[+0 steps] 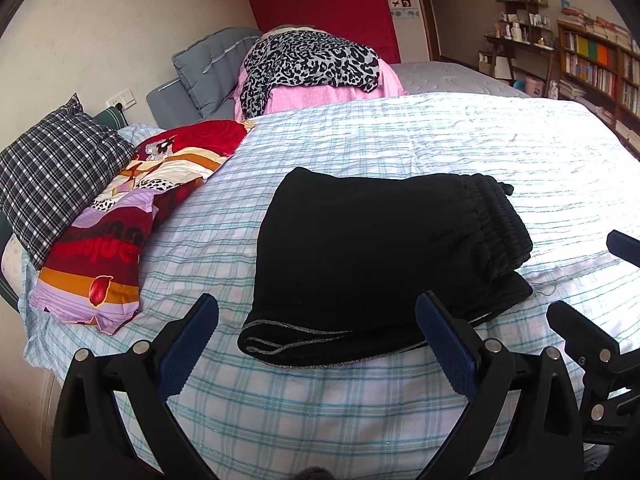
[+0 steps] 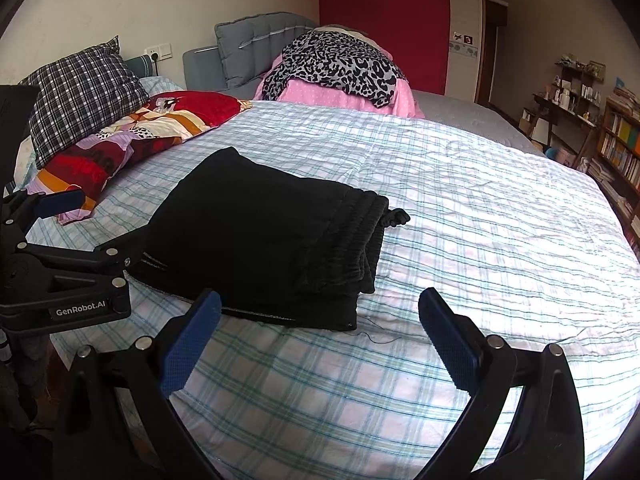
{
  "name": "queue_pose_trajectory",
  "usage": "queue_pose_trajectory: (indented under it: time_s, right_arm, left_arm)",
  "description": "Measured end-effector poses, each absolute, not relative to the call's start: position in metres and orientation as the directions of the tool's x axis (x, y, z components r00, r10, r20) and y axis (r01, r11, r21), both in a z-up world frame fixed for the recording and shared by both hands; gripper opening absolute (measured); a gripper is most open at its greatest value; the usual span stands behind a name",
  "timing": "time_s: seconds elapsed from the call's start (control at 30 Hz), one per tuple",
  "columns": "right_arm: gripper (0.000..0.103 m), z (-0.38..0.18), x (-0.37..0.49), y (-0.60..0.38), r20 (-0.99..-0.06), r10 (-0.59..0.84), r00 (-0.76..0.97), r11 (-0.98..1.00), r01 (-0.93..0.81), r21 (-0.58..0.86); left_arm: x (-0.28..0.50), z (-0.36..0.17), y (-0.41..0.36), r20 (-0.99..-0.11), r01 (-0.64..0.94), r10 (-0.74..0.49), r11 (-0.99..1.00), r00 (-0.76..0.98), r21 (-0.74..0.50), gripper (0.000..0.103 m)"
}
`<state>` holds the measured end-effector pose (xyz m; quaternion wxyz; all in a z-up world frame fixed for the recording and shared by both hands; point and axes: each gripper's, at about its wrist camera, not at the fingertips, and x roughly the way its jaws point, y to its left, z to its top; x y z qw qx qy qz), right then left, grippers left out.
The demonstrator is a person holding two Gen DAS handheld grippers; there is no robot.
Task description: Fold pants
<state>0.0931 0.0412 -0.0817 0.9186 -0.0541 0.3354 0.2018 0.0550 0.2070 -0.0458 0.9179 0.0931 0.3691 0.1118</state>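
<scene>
— Where are the pants?

— The black pants [image 1: 372, 256] lie folded into a compact stack on the bed [image 1: 440, 140], on its pale blue checked cover. The elastic waistband [image 1: 500, 220] faces the right side, and a grey-trimmed hem [image 1: 288, 344] sits at the near edge of the stack.

— And the left claw?

— The left claw [image 1: 316, 344] has its jaws spread wide and grips nothing. Its right blue pad [image 1: 448, 344] is in front of the near right part of the stack; whether it touches the cloth, I cannot tell. Its left pad [image 1: 188, 344] is over the bare cover.

— The right one?

— The right claw [image 2: 320, 344] is also spread wide and empty, just beside the near right corner of the pants [image 2: 272, 232], above the cover. In its view the left claw [image 2: 68, 236] shows at the left edge.

— Anything else on the bed?

— A checked pillow [image 1: 60, 176] and a red patterned pillow [image 1: 132, 220] lie to the left, well apart from the pants. Farther back a leopard-print cloth [image 1: 312, 64] is draped over a pink bundle [image 1: 320, 96].
</scene>
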Motion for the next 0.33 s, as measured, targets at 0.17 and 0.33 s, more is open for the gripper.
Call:
queue_pose_trajectory:
  time_s: [0.17,0.33]
  right_arm:
    - [0.100,-0.092,0.101,0.039,-0.660,0.324,0.678,0.921,-0.386,0.056]
    - [0.100,-0.105,0.111,0.031,-0.690,0.310,0.655,0.934,-0.347,0.090]
  left_arm:
    - [0.063,-0.053,0.216,-0.695,-0.144,0.249,0.968,0.675,0.207,0.098]
    - [0.082,-0.072,0.253,-0.774,-0.187,0.203,0.976,0.599,0.112,0.098]
